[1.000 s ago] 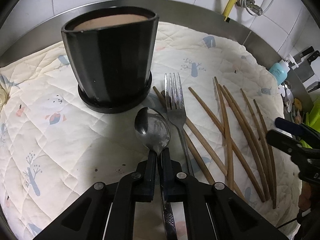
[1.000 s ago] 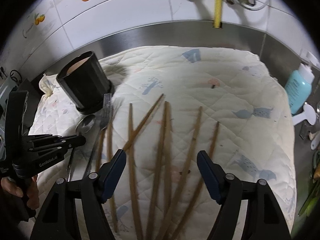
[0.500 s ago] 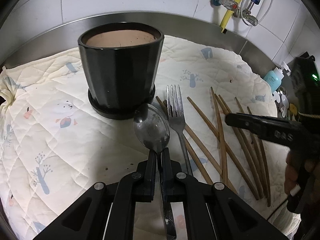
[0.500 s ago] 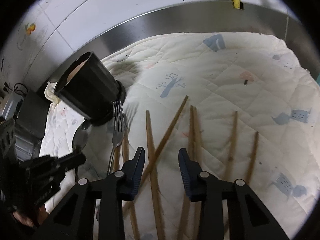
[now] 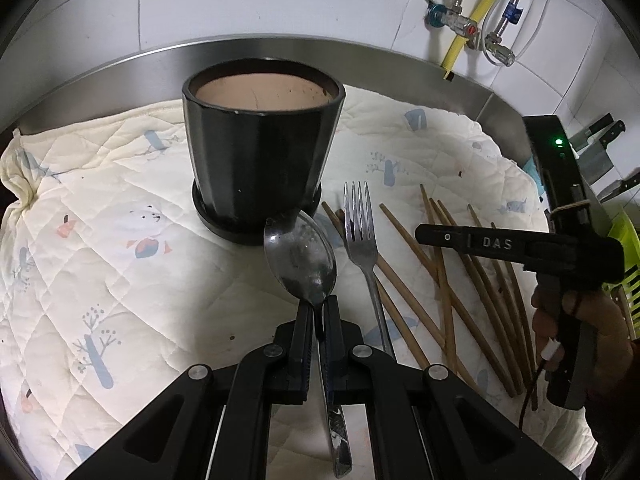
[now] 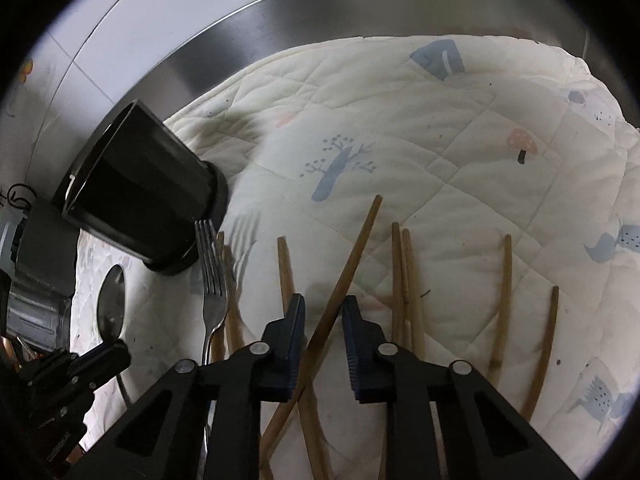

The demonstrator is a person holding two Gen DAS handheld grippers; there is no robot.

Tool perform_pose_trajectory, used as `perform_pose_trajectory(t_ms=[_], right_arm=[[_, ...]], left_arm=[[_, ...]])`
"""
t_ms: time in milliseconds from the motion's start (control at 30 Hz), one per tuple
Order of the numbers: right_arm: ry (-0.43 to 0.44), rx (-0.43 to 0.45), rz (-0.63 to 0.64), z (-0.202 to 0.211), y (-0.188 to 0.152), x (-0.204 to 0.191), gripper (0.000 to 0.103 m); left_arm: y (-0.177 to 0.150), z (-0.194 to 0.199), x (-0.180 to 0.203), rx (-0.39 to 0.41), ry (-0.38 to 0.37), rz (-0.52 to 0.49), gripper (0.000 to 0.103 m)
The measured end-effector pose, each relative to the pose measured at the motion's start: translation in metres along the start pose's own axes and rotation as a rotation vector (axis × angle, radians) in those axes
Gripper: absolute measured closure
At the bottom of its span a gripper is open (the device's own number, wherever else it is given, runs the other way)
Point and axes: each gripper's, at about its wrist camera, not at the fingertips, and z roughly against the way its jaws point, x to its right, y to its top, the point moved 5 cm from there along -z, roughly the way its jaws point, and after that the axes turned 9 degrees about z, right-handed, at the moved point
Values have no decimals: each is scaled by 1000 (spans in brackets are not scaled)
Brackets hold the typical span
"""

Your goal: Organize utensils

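Left gripper (image 5: 315,316) clamps a spoon (image 5: 299,256) beside the black pot (image 5: 260,160); right gripper (image 6: 323,312) jaws, just closing, straddle a chopstick (image 6: 348,264) without touching.

Steel counter (image 5: 460,92), quilted cream mat (image 5: 100,280) (printed trees), black pot (image 5: 260,160), fork (image 5: 360,236), wooden chopsticks (image 6: 400,280) on it

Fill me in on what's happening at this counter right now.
A person is sorting utensils on a quilted mat with a handheld gripper in each hand. The left gripper is shut on a spoon, holding it just in front of the black pot. The right gripper has just been closing around one slanted chopstick that lies between its jaws, though a gap still shows. The fork and the other chopsticks lie on the mat.
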Motion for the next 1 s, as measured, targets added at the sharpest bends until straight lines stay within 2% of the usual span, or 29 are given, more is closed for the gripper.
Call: perform_pose_trajectory(t_ms=[267,700,867,1000], right_arm=[[8,24,10,10,3,-6,91],[31,197,127,99,6,-42,93],[25,255,168,123,15,-53,94],[12,273,187,126,20,-57,94]], left_arm=[[1,20,1,40,-6,-3,99],[15,72,12,146,-29,-21,99],[30,99,21,209,-42,-50,100],[37,101,20,214,-41,-32,101]])
